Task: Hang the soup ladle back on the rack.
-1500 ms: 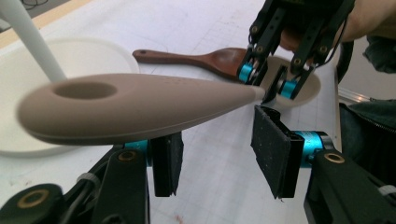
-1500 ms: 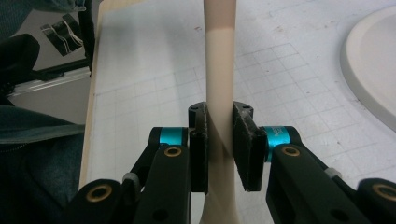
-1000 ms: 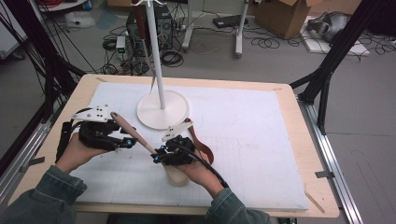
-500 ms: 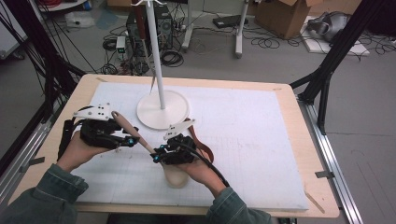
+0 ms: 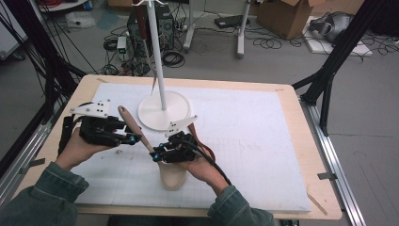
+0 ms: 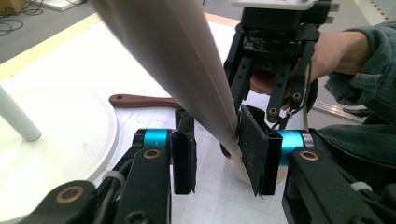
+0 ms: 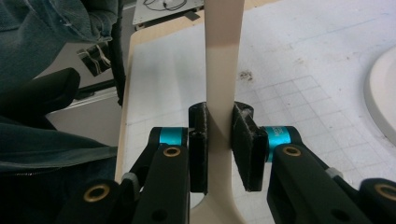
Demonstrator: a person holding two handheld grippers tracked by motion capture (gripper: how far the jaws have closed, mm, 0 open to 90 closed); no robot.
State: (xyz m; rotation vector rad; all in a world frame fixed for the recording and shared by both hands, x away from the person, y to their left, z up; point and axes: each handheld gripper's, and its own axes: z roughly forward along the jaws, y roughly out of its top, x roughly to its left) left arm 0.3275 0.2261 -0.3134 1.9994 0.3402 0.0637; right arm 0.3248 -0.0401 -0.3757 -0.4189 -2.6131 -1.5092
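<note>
A beige spatula (image 5: 172, 177) rests with its blade on the white mat, its handle (image 5: 134, 127) slanting up to the left. My right gripper (image 5: 157, 155) is shut on the handle (image 7: 223, 56) just above the blade, both pads pressing it (image 7: 219, 144). Higher up, my left gripper (image 5: 133, 139) straddles the handle (image 6: 187, 60). Its jaws have just been closing. One pad (image 6: 254, 149) touches the handle, while the other pad (image 6: 183, 161) stands apart from it, so my left gripper (image 6: 219, 158) is open.
A white stand with a round base (image 5: 164, 110) and a tall pole (image 5: 157, 56) sits just behind the grippers. A brown wooden spoon (image 5: 201, 139) lies on the mat (image 5: 254, 141) beside the right hand. Floor clutter lies beyond the table's far edge.
The left gripper's jaws have narrowed around the spatula handle. Both hands and the spatula keep their places.
</note>
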